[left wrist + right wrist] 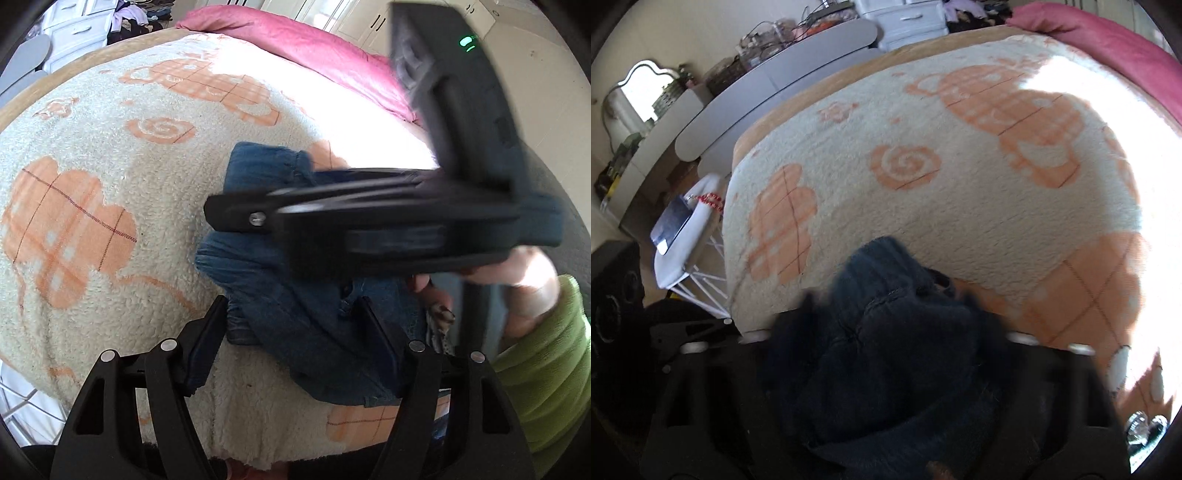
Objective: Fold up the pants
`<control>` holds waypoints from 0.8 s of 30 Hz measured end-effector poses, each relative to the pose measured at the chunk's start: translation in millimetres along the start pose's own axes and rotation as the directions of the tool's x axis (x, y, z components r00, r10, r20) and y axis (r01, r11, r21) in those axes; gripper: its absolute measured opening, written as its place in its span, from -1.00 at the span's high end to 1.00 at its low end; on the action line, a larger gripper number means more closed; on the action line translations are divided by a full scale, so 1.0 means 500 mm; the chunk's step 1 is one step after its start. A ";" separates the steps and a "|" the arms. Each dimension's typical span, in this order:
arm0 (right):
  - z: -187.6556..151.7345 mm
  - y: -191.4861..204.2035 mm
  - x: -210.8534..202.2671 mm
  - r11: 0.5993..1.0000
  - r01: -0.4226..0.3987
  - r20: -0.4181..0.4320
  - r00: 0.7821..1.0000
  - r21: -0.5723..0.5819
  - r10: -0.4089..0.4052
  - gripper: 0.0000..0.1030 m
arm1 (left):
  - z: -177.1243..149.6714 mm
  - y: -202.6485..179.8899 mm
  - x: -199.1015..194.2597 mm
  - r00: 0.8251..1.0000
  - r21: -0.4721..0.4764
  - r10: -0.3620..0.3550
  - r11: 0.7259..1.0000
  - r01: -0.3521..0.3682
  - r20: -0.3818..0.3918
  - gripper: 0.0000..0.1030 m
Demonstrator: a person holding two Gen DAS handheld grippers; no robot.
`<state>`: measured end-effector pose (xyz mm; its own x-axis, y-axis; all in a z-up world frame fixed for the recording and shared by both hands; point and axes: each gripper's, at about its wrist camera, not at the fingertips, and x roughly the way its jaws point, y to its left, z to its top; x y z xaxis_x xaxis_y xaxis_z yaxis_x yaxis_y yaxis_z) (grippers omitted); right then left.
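Dark blue denim pants (pixel 266 269) lie bunched near the front edge of a bed under a cream and orange blanket (pixel 110 184). My left gripper (pixel 291 343) straddles the near part of the bundle, with both pads against the cloth. My right gripper (pixel 221 218) reaches across from the right just above the pants, blurred and seen from the side. In the right wrist view the pants (pixel 886 369) fill the gap between the blurred fingers of the right gripper (pixel 890 325). Whether those pads press on the cloth cannot be made out.
A person's hand and green sleeve (pixel 546 350) hold the right gripper. A pink duvet (pixel 295 48) lies at the bed's far end. Left of the bed stand a white wire stool (pixel 683 258), a grey dresser (pixel 775 85), a mirror (pixel 639 92) and white drawers (pixel 908 18).
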<state>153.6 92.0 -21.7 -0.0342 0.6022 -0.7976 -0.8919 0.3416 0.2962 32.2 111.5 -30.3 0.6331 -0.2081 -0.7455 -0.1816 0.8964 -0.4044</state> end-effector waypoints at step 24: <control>-0.215 -0.135 -0.315 0.981 -0.134 0.372 0.925 0.139 0.073 0.45 | -0.015 -0.194 0.021 0.966 0.246 -0.259 0.937 0.249 0.008 -0.34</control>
<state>170.6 -103.4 27.5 0.0708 0.8509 -0.5206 -0.8082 0.3549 0.4701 50.8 19.3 -3.1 0.6644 -0.4301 -0.6113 0.1724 0.8840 -0.4346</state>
